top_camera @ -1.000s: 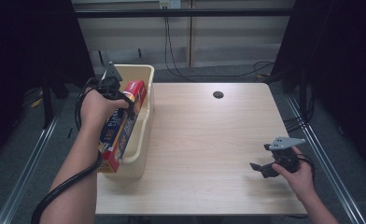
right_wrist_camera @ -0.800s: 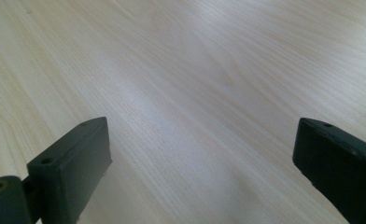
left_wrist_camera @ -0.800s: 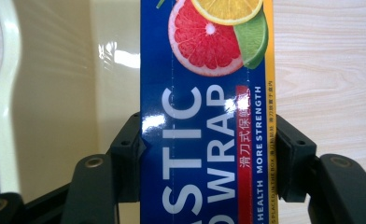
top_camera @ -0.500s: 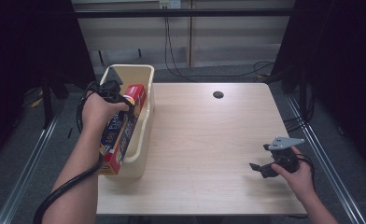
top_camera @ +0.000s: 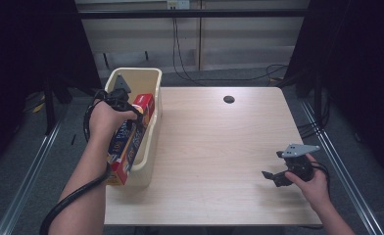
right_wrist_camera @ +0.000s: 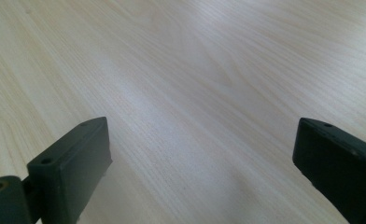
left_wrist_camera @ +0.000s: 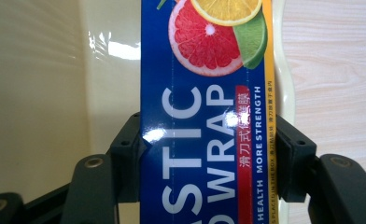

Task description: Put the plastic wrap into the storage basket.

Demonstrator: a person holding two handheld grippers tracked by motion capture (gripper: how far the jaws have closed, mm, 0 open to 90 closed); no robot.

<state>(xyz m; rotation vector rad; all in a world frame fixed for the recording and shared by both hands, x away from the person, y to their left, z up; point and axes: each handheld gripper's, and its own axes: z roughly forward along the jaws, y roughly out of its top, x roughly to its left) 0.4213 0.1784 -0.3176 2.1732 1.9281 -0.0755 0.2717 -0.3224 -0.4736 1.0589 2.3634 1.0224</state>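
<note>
My left gripper is clamped on the wrap box, jaws pressing both long sides, w/ the box standing steeply tilted in the bin at the table's left edge. The box's far end w/ the red cap sits up near the bin's middle, its near end pokes down toward the bin's near corner and looks to ride over the rim there; can't tell if it touches the bin floor. In the left gripper view the blue face w/ the citrus print runs straight up between the jaws, cream bin wall to the left, bin rim and table to the right. My right gripper rests at the near right of the table, jaws wide apart, nothing between them, just bare wood below. As I judge it: grip on the box is done, box is partly in or partly out of the bin, so the main move isn't finished. Left to do: carry it to where it belongs, set it flat, then let go. Right hand has no part yet. Rest of the table is bare but for a dark hole at the far side.
</note>
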